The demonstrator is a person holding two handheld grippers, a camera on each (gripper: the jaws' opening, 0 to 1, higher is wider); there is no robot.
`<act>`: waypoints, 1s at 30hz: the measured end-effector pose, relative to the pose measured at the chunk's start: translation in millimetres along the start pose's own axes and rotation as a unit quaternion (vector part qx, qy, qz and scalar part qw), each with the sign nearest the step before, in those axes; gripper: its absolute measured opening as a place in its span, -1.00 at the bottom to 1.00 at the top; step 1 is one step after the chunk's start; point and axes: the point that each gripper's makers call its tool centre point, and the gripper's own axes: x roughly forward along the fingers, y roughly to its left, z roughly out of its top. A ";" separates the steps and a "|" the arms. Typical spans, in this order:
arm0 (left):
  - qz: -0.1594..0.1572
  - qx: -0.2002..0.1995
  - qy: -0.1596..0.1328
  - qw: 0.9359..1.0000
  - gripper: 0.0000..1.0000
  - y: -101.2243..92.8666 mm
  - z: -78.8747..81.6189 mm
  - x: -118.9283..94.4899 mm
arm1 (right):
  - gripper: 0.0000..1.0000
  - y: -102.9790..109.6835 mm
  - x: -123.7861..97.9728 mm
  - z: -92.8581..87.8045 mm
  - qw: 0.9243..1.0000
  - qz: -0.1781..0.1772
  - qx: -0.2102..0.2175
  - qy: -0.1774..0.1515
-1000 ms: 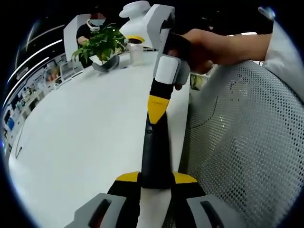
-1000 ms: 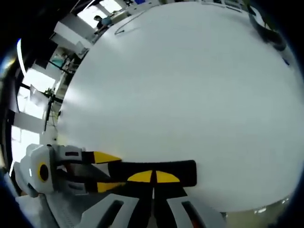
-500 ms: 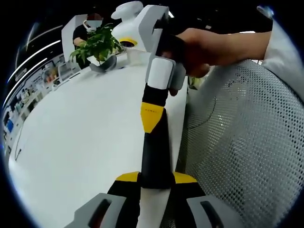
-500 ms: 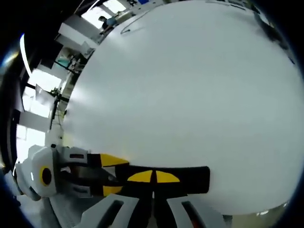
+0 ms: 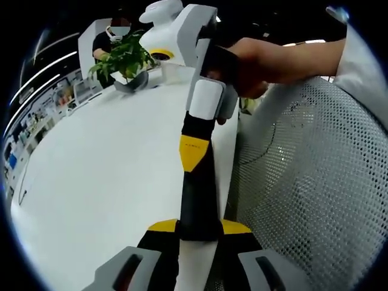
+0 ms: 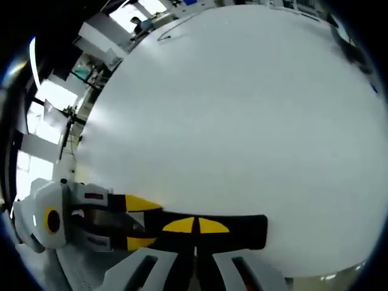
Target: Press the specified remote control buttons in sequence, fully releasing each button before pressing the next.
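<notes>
A slim black remote (image 5: pixel 197 203) juts out over the white table (image 5: pixel 103 176), and my left gripper (image 5: pixel 199 227) is shut on its near end. My right gripper (image 5: pixel 194 159) comes down from above in a person's hand (image 5: pixel 267 57), jaws shut, its yellow tip resting on the remote's top face. In the right gripper view the remote (image 6: pixel 245 224) lies crosswise under my shut right gripper (image 6: pixel 195 225). The left gripper (image 6: pixel 138 223) clamps the remote's left end there. The buttons are hidden.
A potted plant (image 5: pixel 124 57) in a grey pot, a white cup (image 5: pixel 174 65) and a white rounded device (image 5: pixel 160 12) stand at the table's far end. A white mesh chair back (image 5: pixel 315 182) is right beside the remote. A person sits behind the plant.
The right gripper has slid along the remote toward the left gripper, mostly in the first half second. The left gripper keeps its hold.
</notes>
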 end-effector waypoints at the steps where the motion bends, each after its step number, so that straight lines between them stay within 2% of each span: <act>1: 0.000 0.000 0.000 1.000 -0.54 -0.1 -0.1 0.1 | -1.00 -0.1 0.2 0.1 1.000 0.000 0.000 0.000; 5: 0.000 -0.002 -0.001 1.000 -0.54 0.1 0.3 0.2 | -1.00 -0.4 1.2 1.1 1.000 -0.005 0.002 0.004; 10: 0.001 -0.004 -0.002 1.000 -0.54 -0.4 0.1 -0.2 | -1.00 -1.9 0.2 1.1 1.000 0.009 0.023 -0.006; 15: 0.004 0.000 -0.004 1.000 -0.53 0.2 -0.1 0.0 | -1.00 0.7 -1.5 1.5 1.000 0.015 0.022 0.004; 18: 0.004 -0.001 -0.005 1.000 -0.53 0.7 -0.6 -0.4 | -1.00 -4.8 -7.1 6.3 1.000 -0.007 0.008 -0.011; 20: 0.005 -0.001 -0.005 1.000 -0.53 0.7 -0.6 -0.3 | -1.00 -5.3 -11.2 8.7 1.000 -0.004 0.014 -0.024; 24: 0.007 -0.001 -0.003 1.000 -0.53 1.0 -0.8 -0.7 | -1.00 -4.1 -12.0 7.8 0.999 0.004 0.022 -0.023; 26: 0.010 -0.002 -0.002 1.000 -0.52 2.6 -1.6 -1.0 | -1.00 -1.6 -11.4 6.2 1.000 0.006 0.018 -0.019; 30: 0.012 -0.007 -0.001 1.000 -0.52 4.1 -2.2 -1.7 | -1.00 3.9 -6.3 -2.9 1.000 0.007 0.000 0.010</act>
